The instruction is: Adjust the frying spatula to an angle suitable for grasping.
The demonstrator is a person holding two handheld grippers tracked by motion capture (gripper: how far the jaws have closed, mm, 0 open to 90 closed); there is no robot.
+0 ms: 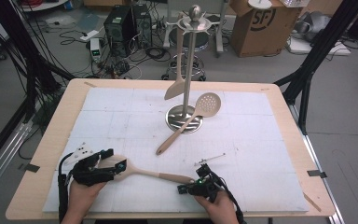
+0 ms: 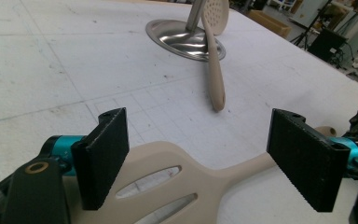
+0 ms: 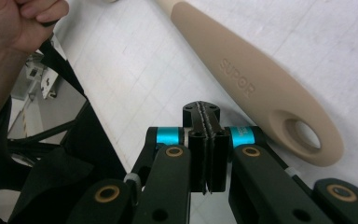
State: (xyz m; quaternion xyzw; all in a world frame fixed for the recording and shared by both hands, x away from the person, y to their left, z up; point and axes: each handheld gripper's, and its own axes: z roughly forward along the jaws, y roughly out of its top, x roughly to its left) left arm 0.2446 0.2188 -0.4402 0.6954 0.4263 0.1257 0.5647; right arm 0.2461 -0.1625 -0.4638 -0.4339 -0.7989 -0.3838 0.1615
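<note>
A white gridded mat [image 1: 121, 116] covers the wooden table [image 1: 56, 140], with cables, computer boxes and a cardboard carton on the grey floor beyond it. Taking the steel utensil stand [image 1: 186, 88] at the middle of the mat as the landmark: well toward the person and to its left, the left gripper [image 1: 109, 164] is held low over the mat, its jaws spread wide. In the left gripper view the two black pads [image 2: 103, 156] stand far apart on either side of the slotted turner [image 1: 142, 171], whose beige blade with two long slots lies flat between and beneath them; whether either pad touches it cannot be told. The turner lies on the mat on the near side of the stand, blade at the left, handle running rightward. At the stand itself, a solid spatula [image 1: 176, 86] hangs from the top ring, and a perforated skimmer [image 1: 191, 121] lies with its neck across the round base, head to the right of the pole and handle pointing down toward the person. To the right and nearer the person, the right gripper [image 1: 191, 184] sits just beside the turner's handle end, jaws pressed together on nothing; the right gripper view shows the handle's hanging hole just beside them, apart from the closed tips.
</note>
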